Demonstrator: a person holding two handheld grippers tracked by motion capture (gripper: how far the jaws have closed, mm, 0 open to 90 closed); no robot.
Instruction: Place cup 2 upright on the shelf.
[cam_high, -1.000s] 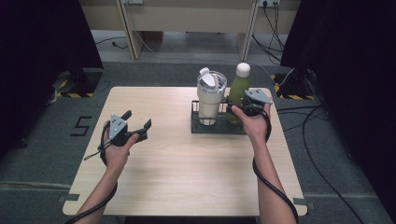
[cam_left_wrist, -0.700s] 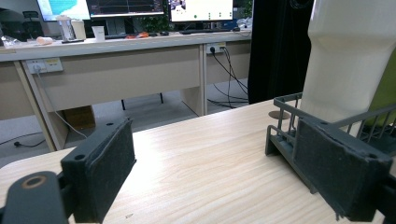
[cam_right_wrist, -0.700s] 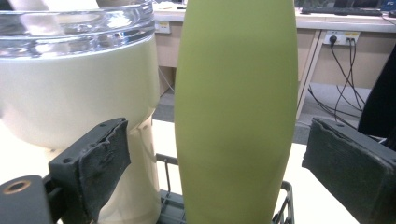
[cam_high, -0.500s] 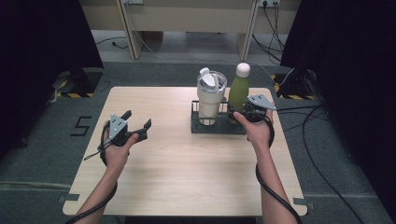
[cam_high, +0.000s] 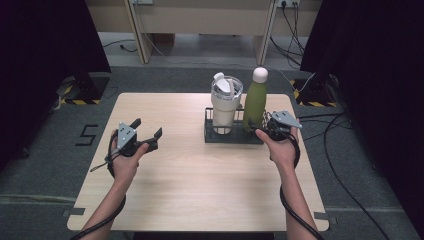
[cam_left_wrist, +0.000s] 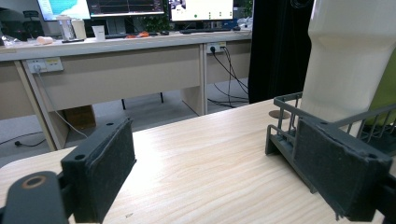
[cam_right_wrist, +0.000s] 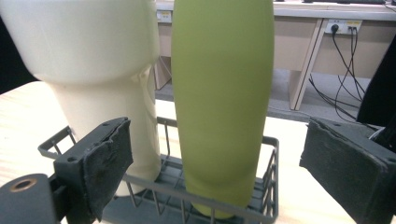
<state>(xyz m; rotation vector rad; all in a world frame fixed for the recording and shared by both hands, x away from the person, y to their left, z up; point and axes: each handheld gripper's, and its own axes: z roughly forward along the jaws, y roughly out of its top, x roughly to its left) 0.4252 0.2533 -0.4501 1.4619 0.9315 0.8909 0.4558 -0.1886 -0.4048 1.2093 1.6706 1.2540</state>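
Right tool (cam_high: 261, 126) is held released, jaws spread either side of the green bottle (cam_right_wrist: 222, 102), which stands upright in the wire rack (cam_high: 234, 137) directly ahead, long axis vertical. Left tool (cam_high: 148, 133), also released, is held well apart over the tabletop (cam_high: 200, 180); the right is judged nearer.

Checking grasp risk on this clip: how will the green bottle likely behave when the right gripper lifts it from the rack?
The green bottle looks rigid, so it should not flex. Its smooth, curved wall may slip between the open right gripper fingers. Tall and narrow, it would probably tip if pushed high, though the rack steadies its base.
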